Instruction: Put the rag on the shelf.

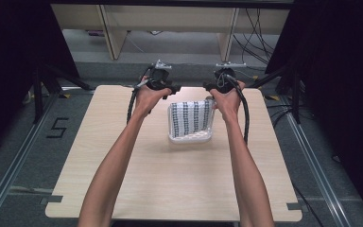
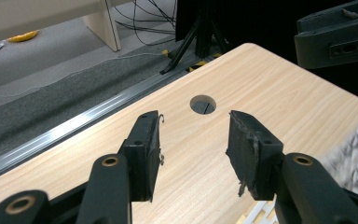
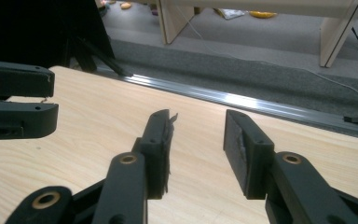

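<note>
High view has the black-and-white patterned cloth lying in a white basket a bit past the middle of the wooden table, toward the far edge. Cloth looks folded, stripes running front to back, and it fills most of the basket.

Both hands sit right at the far corners of it. Left gripper is just off the basket's far-left corner, right gripper just off the far-right one, with the right hand pretty much up against the cloth's edge.

Left gripper view: jaws stand partly apart with nothing between them, just bare tabletop and a round cable hole beyond. A corner of the cloth and a bit of basket sit at the lower right, beside the jaw but not in it. Right gripper view is the same deal, jaws roughly half open, empty, only wood grain in the gap. The other gripper sits at the left edge there.
</note>
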The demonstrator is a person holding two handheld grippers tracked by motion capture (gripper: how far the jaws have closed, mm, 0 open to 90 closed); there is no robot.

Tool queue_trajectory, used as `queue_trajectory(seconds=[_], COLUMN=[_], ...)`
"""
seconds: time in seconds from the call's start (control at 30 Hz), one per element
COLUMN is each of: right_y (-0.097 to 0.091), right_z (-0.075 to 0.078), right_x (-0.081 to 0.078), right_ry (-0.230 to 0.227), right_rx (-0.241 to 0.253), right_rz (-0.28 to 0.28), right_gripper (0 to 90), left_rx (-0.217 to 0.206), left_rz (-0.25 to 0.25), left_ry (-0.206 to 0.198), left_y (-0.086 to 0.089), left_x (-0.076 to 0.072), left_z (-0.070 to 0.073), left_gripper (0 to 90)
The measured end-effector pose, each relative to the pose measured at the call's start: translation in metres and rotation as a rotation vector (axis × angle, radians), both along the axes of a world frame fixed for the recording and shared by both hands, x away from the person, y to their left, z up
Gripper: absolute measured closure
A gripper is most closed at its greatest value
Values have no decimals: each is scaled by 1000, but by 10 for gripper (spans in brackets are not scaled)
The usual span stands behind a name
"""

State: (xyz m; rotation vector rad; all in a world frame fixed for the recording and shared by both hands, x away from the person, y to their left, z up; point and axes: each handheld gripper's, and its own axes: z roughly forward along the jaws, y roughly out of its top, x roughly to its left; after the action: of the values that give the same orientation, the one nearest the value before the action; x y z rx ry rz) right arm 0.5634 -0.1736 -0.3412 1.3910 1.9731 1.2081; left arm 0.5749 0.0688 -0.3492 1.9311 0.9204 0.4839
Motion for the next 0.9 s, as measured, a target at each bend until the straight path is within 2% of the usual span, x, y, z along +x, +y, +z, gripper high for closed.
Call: queue_trajectory(seconds=[0.13, 0.17, 0.27, 0.3, 0.37, 0.4, 0.47, 0.57, 0.63, 0.73, 0.8, 0.83, 0.9], right_y=[-6, -7, -11, -13, -15, -15, -18, -18, -20, -19, -19, -18, -16], right_z=[4, 4, 7, 10, 12, 12, 16, 19, 20, 24, 25, 26, 28], right_x=[-3, -4, -5, -7, -9, -9, -12, -16, -17, -22, -23, -26, -30], right_ry=[7, 5, 4, -6, -9, -9, -16, -13, -24, -13, -13, -10, -13], right_rx=[4, 9, 13, 16, 16, 16, 29, 20, 8, 25, 24, 31, 32], right_rz=[-10, -14, -4, 2, 7, 7, 11, 16, 39, 63, 73, 79, 87], right_gripper=[584, 576, 566, 552, 541, 541, 523, 493, 475, 442, 427, 408, 394], left_rx=[-14, -30, -25, -61, -68, -58, -83, -76, -65, -66, -79, -67, -73], left_rz=[-2, 2, 1, -4, -6, -1, 3, 1, 2, 2, -1, -2, 0], left_ry=[2, 2, 4, -3, 2, 4, 21, 28, 34, 58, 61, 57, 60], left_y=[6, 7, 12, 16, 18, 21, 28, 32, 37, 43, 44, 46, 49], left_x=[-4, -6, -7, -9, -10, -11, -14, -17, -20, -25, -27, -30, -35], left_z=[4, 4, 7, 7, 7, 8, 7, 7, 8, 11, 11, 12, 13], left_gripper=[519, 512, 493, 481, 471, 471, 448, 418, 397, 341, 306, 296, 274])
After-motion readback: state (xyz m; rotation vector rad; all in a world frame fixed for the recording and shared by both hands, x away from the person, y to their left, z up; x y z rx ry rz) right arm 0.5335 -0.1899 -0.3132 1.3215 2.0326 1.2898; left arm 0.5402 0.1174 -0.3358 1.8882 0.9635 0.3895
